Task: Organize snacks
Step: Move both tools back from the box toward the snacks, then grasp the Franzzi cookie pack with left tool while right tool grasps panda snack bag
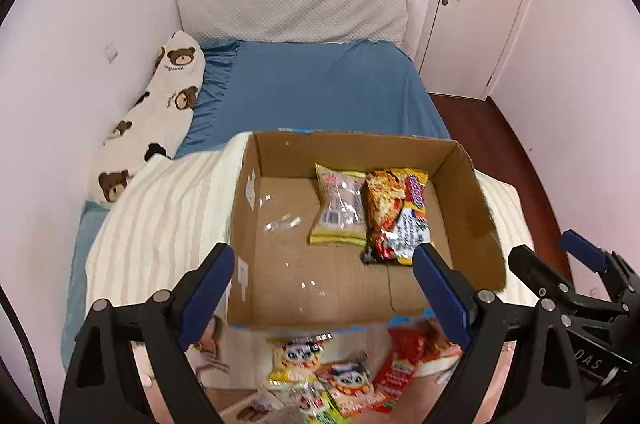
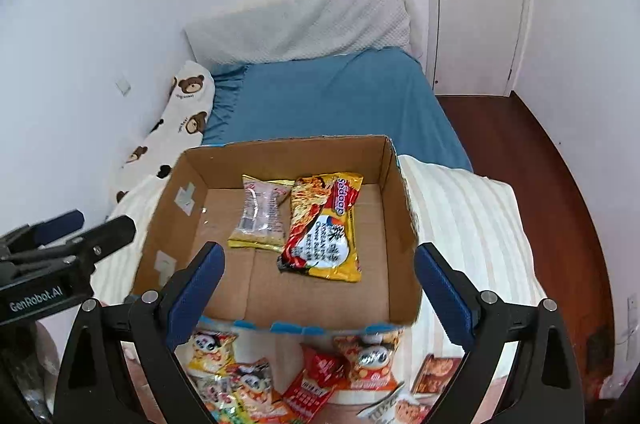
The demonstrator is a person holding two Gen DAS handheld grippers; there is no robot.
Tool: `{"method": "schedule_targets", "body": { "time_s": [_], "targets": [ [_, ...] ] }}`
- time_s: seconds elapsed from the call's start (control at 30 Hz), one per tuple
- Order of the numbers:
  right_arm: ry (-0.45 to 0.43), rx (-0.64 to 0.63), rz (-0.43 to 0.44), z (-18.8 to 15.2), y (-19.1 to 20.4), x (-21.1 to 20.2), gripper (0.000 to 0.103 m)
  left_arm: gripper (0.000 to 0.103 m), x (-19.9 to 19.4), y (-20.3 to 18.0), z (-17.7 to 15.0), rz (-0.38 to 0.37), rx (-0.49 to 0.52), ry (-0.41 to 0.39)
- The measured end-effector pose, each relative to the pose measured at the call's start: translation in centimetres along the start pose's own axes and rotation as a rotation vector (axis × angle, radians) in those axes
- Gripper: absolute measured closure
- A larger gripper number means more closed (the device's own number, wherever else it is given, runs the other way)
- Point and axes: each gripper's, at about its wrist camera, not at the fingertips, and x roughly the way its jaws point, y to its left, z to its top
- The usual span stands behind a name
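Two packets (image 2: pixel 320 224) in box (image 2: pixel 396 207), beyond both grippers' (image 2: pixel 320 276) empty, spread jaws

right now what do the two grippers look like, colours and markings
Both are black plastic frames with silver rivets and blue pads on the two fingers. The left gripper body carries white GenRobot.AI lettering, seen from the right wrist camera; the right gripper body shows partial white letters.
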Motion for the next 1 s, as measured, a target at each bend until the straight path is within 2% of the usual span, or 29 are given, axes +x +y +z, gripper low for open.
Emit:
{"method": "schedule_targets", "body": {
  "time_s": [0.03,0.2,0.33,0.47,0.53,0.63,0.83,0.97,1.0],
  "targets": [
    [0.000,0.004,0.002,-0.1,1.2,0.1,0.005,0.012,-0.2,0.2,-0.4,-0.006,-0.010,0.004],
    [0.053,0.071,0.043,-2.4,-0.2,-1.8,0.005,0.012,-0.4,2.5,-3.6,0.004,-0.068,0.047],
    [0.175,0.146,0.069,-6.7,-1.7,-0.2,0.005,0.012,0.9,5.1,-7.6,0.089,-0.065,0.118],
    [0.329,0.213,0.097,-11.4,-1.7,3.4,0.005,0.012,4.2,7.7,-12.8,0.155,-0.017,0.260],
    [0.390,0.217,0.113,-13.4,-1.4,4.6,0.005,0.012,6.1,8.5,-15.3,0.162,0.021,0.341],
    [0.458,0.197,0.113,-15.5,0.0,6.8,0.005,0.012,9.4,8.6,-19.2,0.171,0.131,0.464],
    [0.510,0.085,0.096,-18.5,3.2,7.6,0.005,0.012,14.7,6.9,-25.7,0.181,0.381,0.667],
    [0.503,-0.035,0.065,-19.4,5.4,8.4,0.005,0.012,15.8,5.7,-27.2,0.192,0.451,0.661],
    [0.498,-0.067,0.062,-19.5,6.0,8.7,0.006,0.017,15.8,5.6,-27.2,0.190,0.447,0.653]
  ]
}}
